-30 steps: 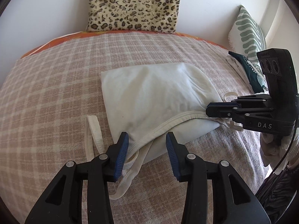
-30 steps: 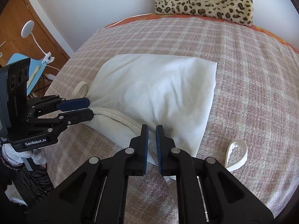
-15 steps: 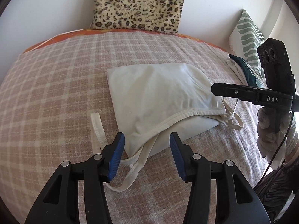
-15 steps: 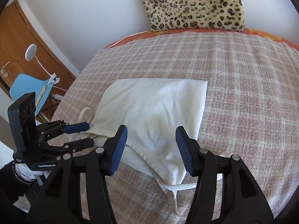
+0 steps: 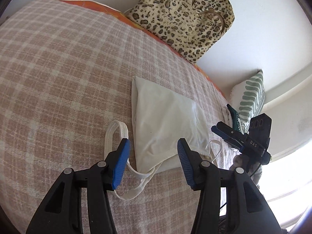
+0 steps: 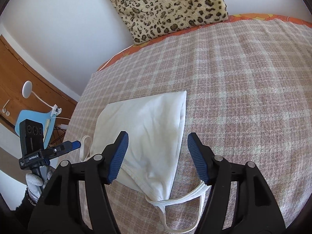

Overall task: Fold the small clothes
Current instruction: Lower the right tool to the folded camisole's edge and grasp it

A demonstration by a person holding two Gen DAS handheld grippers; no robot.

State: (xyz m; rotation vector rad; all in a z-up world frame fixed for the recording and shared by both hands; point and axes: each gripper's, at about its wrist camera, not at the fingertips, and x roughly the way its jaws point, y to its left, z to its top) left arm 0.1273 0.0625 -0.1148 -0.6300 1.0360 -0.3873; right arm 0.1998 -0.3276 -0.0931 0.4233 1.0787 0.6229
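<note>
Backed off and spread since a second ago: left hand-held gripper [image 5: 152, 162] and right hand-held gripper [image 6: 158, 158] both released, empty. White top [image 5: 165, 124] folded once on bed [image 5: 58, 68]; straps [image 6: 183, 200] loose, further folding left.

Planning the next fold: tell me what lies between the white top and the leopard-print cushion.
Only bare checked blanket separates the white top from the leopard-print cushion; the right wrist view shows it.

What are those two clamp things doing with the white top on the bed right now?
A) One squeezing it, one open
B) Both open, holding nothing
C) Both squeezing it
B: the left gripper and right gripper both gape above the white top.
</note>
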